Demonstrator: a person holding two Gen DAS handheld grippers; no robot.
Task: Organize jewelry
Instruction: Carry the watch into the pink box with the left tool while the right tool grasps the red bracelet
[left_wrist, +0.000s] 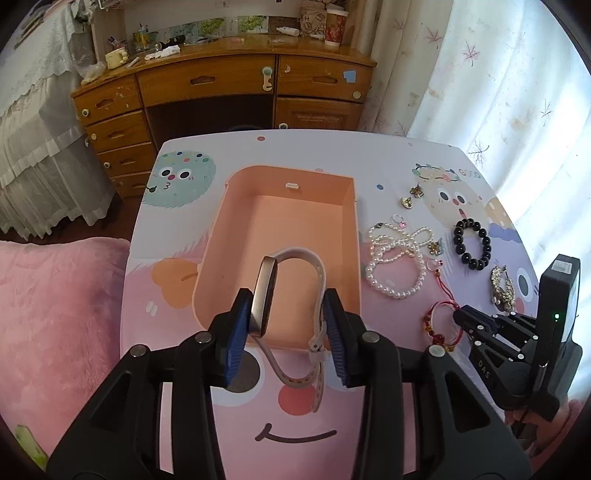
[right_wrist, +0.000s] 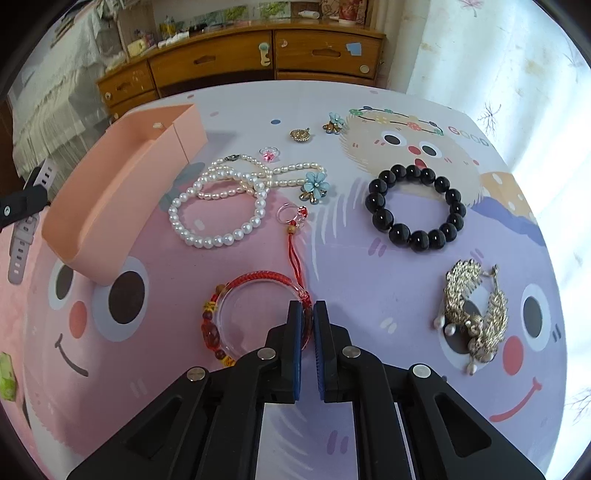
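Left gripper (left_wrist: 287, 325): pinches watch (left_wrist: 264, 295) across its loop; pink box (left_wrist: 236, 236) directly ahead, just beyond the fingertips. Right gripper (right_wrist: 307, 314): nips red bracelet (right_wrist: 255, 317) rim.

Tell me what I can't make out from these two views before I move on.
- Watch face: left wrist view shows it edge-on between the left tongs; the right wrist view shows only strap, cut by the frame edge.
- Red bangle: right tongs cover its near rim in the right wrist view, so the grip there stays uncertain.
- Pink box near floor: hidden by the watch and tongs in the left wrist view.
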